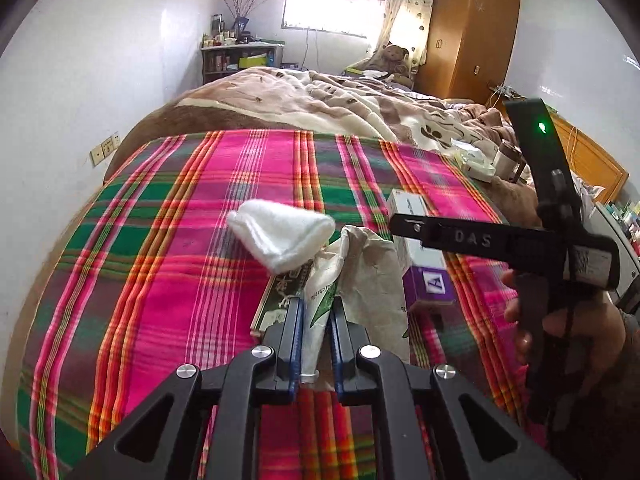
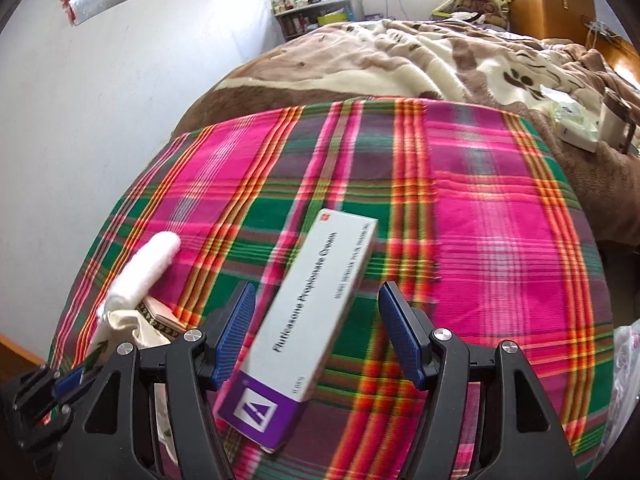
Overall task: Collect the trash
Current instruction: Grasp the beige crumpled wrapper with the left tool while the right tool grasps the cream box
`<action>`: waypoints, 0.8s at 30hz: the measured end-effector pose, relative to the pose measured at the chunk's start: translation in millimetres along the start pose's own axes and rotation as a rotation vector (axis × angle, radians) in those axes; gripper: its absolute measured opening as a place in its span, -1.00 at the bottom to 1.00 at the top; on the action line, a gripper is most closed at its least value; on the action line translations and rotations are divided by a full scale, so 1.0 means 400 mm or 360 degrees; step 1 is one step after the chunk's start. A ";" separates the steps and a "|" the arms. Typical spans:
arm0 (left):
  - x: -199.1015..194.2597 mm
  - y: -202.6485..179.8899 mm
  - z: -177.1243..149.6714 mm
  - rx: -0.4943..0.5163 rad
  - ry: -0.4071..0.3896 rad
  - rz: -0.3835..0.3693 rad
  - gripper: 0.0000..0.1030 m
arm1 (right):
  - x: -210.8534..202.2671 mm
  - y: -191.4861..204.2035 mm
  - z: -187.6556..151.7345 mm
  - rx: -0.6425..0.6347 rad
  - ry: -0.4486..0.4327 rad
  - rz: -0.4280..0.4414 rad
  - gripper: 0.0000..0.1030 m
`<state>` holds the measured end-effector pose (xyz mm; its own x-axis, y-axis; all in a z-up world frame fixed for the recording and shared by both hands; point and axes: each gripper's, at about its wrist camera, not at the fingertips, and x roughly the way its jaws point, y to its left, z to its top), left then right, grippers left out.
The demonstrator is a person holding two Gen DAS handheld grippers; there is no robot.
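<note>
My left gripper (image 1: 317, 304) is shut on a crumpled beige paper bag with green print (image 1: 360, 272). The bag rises over the plaid bedcover (image 1: 180, 240). A white tissue wad (image 1: 280, 236) sits at the bag's far end; I cannot tell whether it is inside the bag. A flat dark patterned box (image 1: 276, 300) lies under the bag. My right gripper (image 2: 318, 294) is open and straddles a white and purple cream carton (image 2: 316, 304), its pads clear of the carton's sides. In the right wrist view the left gripper (image 2: 60, 384), the bag (image 2: 124, 328) and the tissue (image 2: 148, 264) show at the lower left.
A brown and cream blanket (image 1: 320, 96) covers the far half of the bed. A white packet (image 2: 576, 132) and a cup (image 2: 612, 120) lie on it at the right. A wall (image 2: 120, 120) runs along the left. A thin plastic bag (image 2: 628, 360) shows at the right edge.
</note>
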<state>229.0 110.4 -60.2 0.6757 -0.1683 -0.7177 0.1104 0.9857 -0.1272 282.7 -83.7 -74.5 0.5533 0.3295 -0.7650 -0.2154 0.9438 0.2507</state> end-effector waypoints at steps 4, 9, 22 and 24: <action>-0.011 0.000 -0.012 -0.0009 0.0001 -0.0012 -0.76 | 0.017 0.013 -0.008 -0.0034 0.0058 -0.0032 0.27; -0.018 -0.003 -0.029 -0.0004 0.0017 0.0000 -0.76 | 0.012 0.013 -0.018 -0.0072 0.0066 -0.0080 0.27; 0.006 -0.016 -0.047 -0.0059 0.0081 -0.0101 -0.70 | -0.040 -0.016 -0.063 -0.0101 0.0046 -0.0217 -0.26; 0.018 -0.019 -0.053 -0.0074 0.0116 -0.0111 -0.60 | -0.049 -0.020 -0.072 -0.0111 0.0037 -0.0242 -0.26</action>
<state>217.6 101.6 -79.1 0.6123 -0.2384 -0.7538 0.1203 0.9704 -0.2092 250.4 -98.3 -78.5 0.5654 0.1817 -0.8046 -0.1867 0.9783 0.0898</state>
